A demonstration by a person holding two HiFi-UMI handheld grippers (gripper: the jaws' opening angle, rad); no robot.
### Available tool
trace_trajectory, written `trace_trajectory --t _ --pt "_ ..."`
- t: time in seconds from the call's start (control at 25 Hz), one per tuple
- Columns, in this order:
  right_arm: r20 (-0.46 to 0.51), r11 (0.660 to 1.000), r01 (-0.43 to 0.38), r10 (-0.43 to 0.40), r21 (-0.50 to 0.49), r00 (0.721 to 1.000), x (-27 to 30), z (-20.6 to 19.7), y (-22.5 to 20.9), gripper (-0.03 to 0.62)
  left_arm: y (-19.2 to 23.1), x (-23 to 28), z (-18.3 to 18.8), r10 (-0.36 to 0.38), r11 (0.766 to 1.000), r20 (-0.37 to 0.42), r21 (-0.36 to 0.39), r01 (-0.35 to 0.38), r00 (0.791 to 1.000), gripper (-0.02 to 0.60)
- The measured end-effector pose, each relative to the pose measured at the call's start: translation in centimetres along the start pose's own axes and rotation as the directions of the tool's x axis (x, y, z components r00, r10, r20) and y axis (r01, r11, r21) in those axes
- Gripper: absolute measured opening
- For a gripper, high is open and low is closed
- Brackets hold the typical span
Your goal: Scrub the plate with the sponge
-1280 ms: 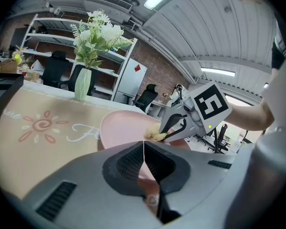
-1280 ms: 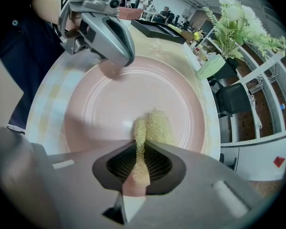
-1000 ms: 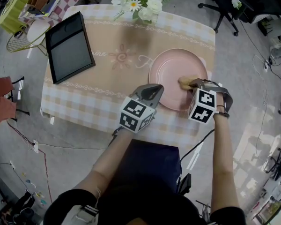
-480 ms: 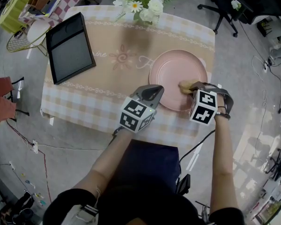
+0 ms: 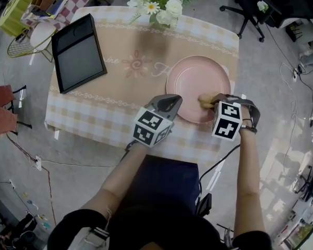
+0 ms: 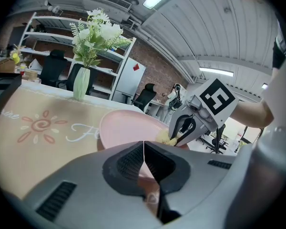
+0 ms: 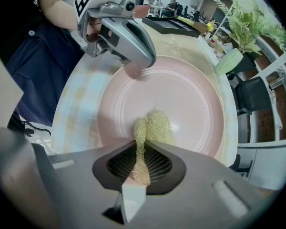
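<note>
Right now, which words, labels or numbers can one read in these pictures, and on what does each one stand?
"...ire": the end of a cursive word on the tablecloth, left of its flower motif; the reading is uncertain.
"F...": the start of a cursive word right of that motif; the plate covers the rest.
Marker cubes: black-and-white patterns only, no words.
No other text is readable.

Table (image 5: pixel 126 95) carries plate (image 5: pixel 190 77), tray (image 5: pixel 78 53); seemingly a vase (image 6: pixel 81 84).
</note>
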State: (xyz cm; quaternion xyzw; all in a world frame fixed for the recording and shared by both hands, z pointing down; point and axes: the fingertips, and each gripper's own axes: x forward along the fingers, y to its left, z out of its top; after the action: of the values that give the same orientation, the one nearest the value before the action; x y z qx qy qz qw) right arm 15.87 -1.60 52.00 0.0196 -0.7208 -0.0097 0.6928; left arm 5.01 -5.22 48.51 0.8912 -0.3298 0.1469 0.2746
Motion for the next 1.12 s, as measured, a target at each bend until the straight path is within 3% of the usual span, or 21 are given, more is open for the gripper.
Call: trace_trajectory --t 0.6,1.12 --pt "-0.094 0.987 -0.098 0.087 -0.125 0.992 -0.7 -0.5 1.6 0.044 -0.1 -0.1 0.0 0.000 1.000 0.002 0.003 0.000 1.000 0.012" --pt "-0.148 0.963 -0.203 0.178 -0.175 0.973 -1.7 -0.9 3.8 0.044 -0.2 -0.1 -0.2 0.001 1.000 -0.004 0.004 -0.001 1.000 0.012"
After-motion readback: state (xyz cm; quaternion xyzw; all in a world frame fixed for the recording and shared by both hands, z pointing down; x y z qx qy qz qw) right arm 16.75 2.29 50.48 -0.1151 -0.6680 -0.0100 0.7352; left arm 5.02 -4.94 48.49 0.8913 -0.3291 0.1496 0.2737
